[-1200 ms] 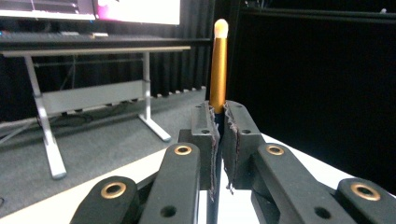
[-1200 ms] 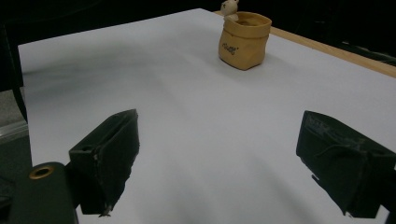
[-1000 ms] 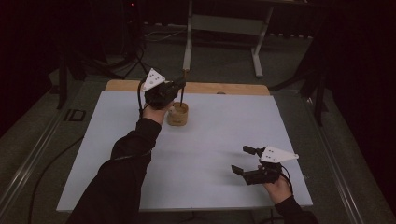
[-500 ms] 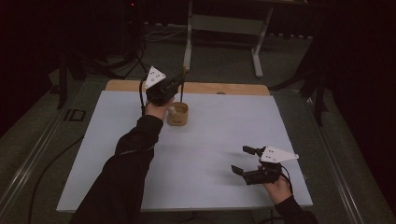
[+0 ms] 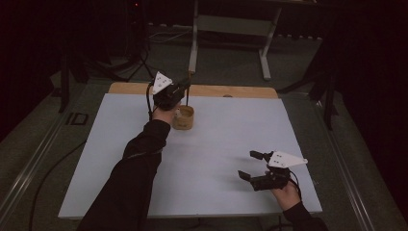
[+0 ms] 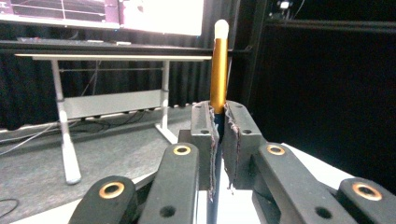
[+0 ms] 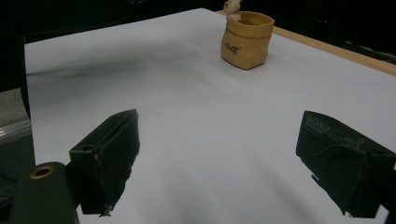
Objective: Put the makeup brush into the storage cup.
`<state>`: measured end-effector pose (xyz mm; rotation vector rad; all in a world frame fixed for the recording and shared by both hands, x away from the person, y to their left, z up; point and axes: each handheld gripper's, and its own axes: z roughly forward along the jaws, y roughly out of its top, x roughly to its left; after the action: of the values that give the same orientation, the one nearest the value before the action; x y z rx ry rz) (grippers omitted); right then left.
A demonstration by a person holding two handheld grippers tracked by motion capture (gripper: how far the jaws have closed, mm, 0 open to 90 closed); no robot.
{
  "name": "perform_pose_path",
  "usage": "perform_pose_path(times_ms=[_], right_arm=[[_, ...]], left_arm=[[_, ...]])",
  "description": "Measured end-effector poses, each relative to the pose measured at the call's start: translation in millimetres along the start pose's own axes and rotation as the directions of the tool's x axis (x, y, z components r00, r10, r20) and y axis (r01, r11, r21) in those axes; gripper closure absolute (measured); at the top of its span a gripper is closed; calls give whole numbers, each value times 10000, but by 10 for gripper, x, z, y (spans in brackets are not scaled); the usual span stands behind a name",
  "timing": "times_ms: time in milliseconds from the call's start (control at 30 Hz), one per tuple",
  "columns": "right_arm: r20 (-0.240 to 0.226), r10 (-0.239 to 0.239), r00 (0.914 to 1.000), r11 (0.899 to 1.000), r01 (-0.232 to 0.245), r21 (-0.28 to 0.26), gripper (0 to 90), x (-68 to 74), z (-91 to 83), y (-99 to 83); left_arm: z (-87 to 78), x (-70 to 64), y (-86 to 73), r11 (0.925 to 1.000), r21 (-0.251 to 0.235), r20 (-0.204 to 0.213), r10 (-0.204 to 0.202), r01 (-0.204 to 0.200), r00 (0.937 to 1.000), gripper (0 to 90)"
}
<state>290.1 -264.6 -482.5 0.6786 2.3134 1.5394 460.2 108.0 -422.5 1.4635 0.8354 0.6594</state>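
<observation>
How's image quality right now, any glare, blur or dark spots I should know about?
High view: the room around the white table is very dark and the picture is soft, so the left gripper lacks detail. Left gripper view: the gold pen is sharp, while the bright screen behind is blown out. Right gripper view: near jaws are blurred; a soft shadow crosses the table before the tan pot.

A tan pot (image 5: pixel 184 117) stands alone on the far left-centre of the white worktop (image 5: pixel 231 139), with the left hand-held gripper (image 5: pixel 185 87) and a dark sleeve (image 5: pixel 139 159) crowding the space above and beside it. The centre, right and near stretches lie open.
</observation>
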Motion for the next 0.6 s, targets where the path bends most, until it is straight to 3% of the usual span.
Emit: perform_pose_path(times_ms=[300,600], right_arm=[[-10,1,10000,10000,-1,14,134,0,4,-2],[-7,12,10000,10000,-12,24,134,0,5,-3]], left_arm=[[40,15,-107,9997,142,135,-195,193,9997,834],[79,13,-266,9984,466,-30,-320,321,9995,834]])
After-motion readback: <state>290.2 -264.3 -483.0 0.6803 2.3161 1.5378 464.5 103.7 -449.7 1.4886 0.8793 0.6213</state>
